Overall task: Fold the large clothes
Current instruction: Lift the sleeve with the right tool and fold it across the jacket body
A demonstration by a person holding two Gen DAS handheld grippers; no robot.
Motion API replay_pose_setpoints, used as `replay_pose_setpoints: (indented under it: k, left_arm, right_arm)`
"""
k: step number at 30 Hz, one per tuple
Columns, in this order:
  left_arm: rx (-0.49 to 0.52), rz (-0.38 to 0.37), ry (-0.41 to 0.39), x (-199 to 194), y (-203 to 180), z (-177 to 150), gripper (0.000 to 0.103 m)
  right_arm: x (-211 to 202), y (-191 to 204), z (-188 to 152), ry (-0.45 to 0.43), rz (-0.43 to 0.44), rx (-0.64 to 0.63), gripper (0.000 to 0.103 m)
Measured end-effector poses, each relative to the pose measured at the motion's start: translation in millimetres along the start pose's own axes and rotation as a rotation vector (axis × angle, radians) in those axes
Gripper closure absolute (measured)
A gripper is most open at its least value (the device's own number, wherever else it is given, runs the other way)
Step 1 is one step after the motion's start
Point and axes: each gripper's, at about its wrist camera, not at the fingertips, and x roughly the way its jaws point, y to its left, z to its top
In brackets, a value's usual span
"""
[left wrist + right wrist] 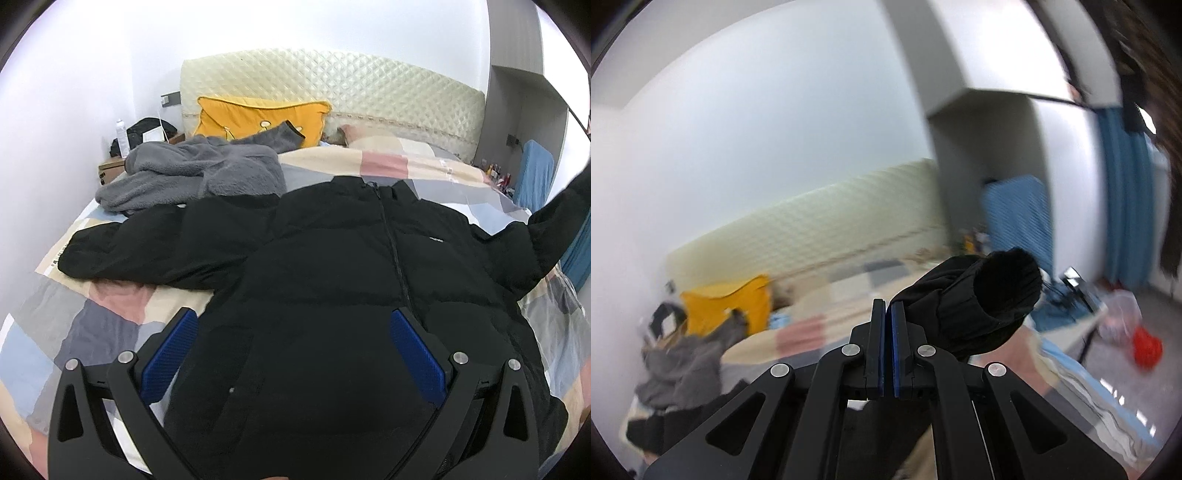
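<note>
A black puffer jacket lies front up on the bed, zipper closed, collar toward the headboard. Its left sleeve lies flat, stretched out to the left. Its right sleeve rises off the bed to the right. My left gripper is open, hovering over the jacket's lower body, its blue pads on either side. In the right wrist view my right gripper is shut on the black sleeve, with the cuff bulging out to the right of the fingers, lifted above the bed.
A grey fleece garment lies on the patchwork bedcover at the back left. A yellow pillow leans on the quilted headboard. A nightstand with clutter stands at left. Blue curtains and a red object are at right.
</note>
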Motion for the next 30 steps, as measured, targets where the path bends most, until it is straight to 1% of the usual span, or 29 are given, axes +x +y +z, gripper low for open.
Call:
replay_pose_setpoints:
  k: [4, 6, 8, 12, 13, 15, 16, 19, 22, 24, 27, 30]
  left_arm:
    - [-0.023, -0.003, -0.012, -5.1, 14.2, -0.4, 0.000]
    - [-0.039, -0.001, -0.016, -6.4, 22.1, -0.4, 0.000]
    - [-0.085, 0.006, -0.024, -9.7, 34.1, -2.5, 0.000]
    - [-0.134, 0.041, -0.056, -16.2, 54.7, -4.0, 0.000]
    - [-0.148, 0.031, -0.051, -15.6, 59.8, -4.1, 0.000]
    - [-0.174, -0.019, -0.035, -13.1, 70.3, -5.3, 0.000]
    - [-0.177, -0.026, -0.037, -12.6, 72.9, -5.4, 0.000]
    - [-0.190, -0.002, -0.029, -7.4, 83.7, -5.9, 0.000]
    - [-0.232, -0.014, -0.012, -0.8, 95.4, -5.9, 0.000]
    - [-0.254, -0.020, -0.002, 2.8, 101.7, -7.4, 0.000]
    - [-0.270, -0.027, 0.001, 6.1, 108.4, -10.6, 0.000]
    - [-0.267, -0.035, 0.008, 13.8, 110.6, -12.6, 0.000]
  right_arm:
    - [5.0, 80.8, -9.3, 0.022, 0.111, -0.102, 0.102]
    - [10.5, 126.1, -25.1, 0.039, 0.189, -0.155, 0.102]
    - [21.5, 162.0, -49.1, 0.083, 0.249, -0.164, 0.102]
    - [41.7, 241.2, -110.5, 0.167, 0.354, -0.224, 0.102]
    - [47.6, 261.4, -126.1, 0.191, 0.382, -0.236, 0.102]
    - [57.7, 293.0, -151.8, 0.238, 0.432, -0.251, 0.102]
    - [62.9, 312.2, -167.7, 0.261, 0.454, -0.272, 0.102]
    - [73.0, 365.7, -213.2, 0.329, 0.494, -0.324, 0.102]
    - [89.4, 392.4, -254.0, 0.395, 0.506, -0.357, 0.102]
    - [94.6, 402.9, -278.5, 0.430, 0.502, -0.364, 0.102]
    - [103.9, 396.1, -295.5, 0.461, 0.489, -0.346, 0.102]
    - [105.9, 379.5, -295.0, 0.445, 0.471, -0.310, 0.102]
